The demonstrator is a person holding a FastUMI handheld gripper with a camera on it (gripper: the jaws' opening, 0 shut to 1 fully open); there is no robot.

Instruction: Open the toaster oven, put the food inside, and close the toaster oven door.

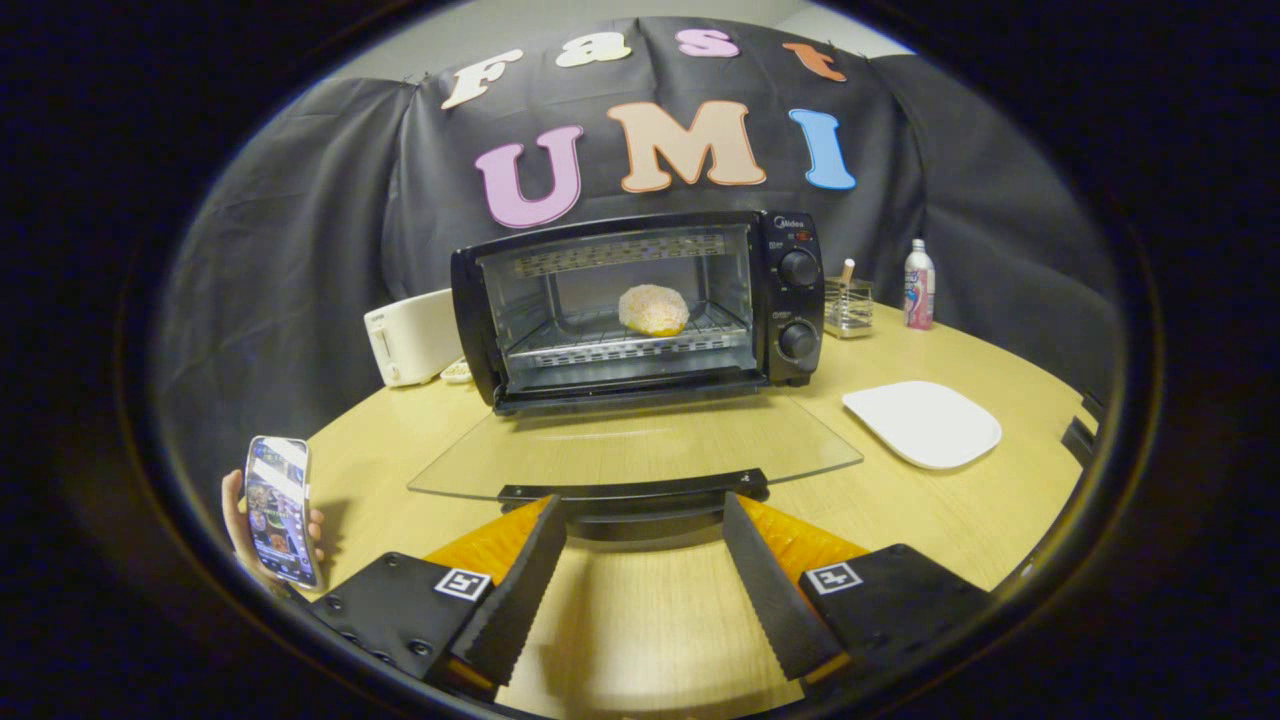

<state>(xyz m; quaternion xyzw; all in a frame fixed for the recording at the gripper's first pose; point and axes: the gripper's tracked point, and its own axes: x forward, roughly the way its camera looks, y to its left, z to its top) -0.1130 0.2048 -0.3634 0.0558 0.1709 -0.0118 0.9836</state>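
Gripper view: bun [653, 309] sits on toaster oven [640, 305] rack, glass door [634, 452] folded down flat. My gripper [645, 510] fingers spread wide, tips just short of door handle [634, 491], holding nothing. White plate [922, 423] off to oven's right.

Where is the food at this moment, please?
In the gripper view, the food lies on the wire rack inside the toaster oven, whose glass door hangs open, well beyond the open, empty gripper.
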